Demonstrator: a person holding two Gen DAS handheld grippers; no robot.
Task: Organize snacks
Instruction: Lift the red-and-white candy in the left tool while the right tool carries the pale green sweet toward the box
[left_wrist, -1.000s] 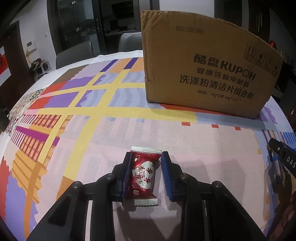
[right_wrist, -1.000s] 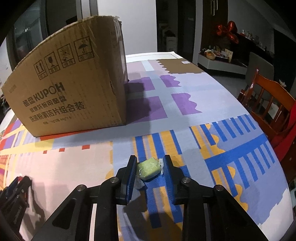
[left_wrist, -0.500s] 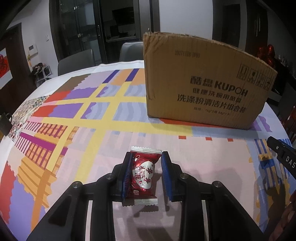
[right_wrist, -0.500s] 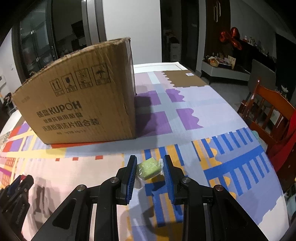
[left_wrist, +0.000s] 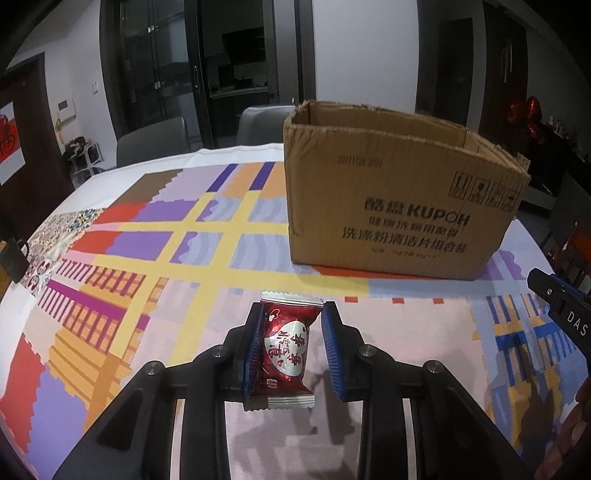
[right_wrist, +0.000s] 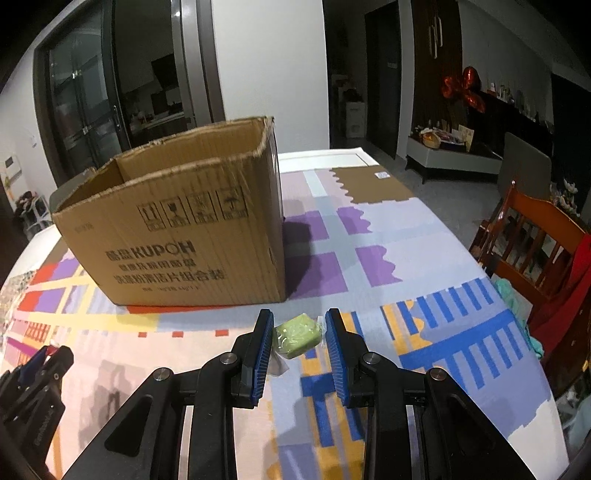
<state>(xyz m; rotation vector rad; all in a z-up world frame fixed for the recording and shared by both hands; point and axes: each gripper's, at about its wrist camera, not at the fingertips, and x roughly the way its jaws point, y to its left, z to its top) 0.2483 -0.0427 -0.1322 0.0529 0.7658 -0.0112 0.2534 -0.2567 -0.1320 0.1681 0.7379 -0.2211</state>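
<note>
Where the patterned tablecloth (left_wrist: 155, 258) covers the table, items run as follows, largest first.

Cardboard box (left_wrist: 399, 206): open-topped, printed KUPOH on its long face, standing upright on the cloth. From the left wrist view it sits at about one o'clock of the gripper; from the right wrist view at about eleven o'clock. Its inside floor is hidden.

Wooden chair (right_wrist: 532, 236): at three o'clock of the right wrist view, off the table edge, red cloth draped over it.

Left gripper (left_wrist: 292, 345): black arms, blue ribbed pads, clenched on a red candy packet (left_wrist: 284, 350). Both pads press the wrapper's sides. The packet is held upright above the cloth, white crimped ends top and bottom, a white heart with red characters on its face. Well short of the box.

Right gripper (right_wrist: 300, 341): same build, pads closed against a green sweet (right_wrist: 297, 335) in clear wrap. The sweet is held above the cloth, near the box's front right corner, at about twelve o'clock of the fingers.
</note>
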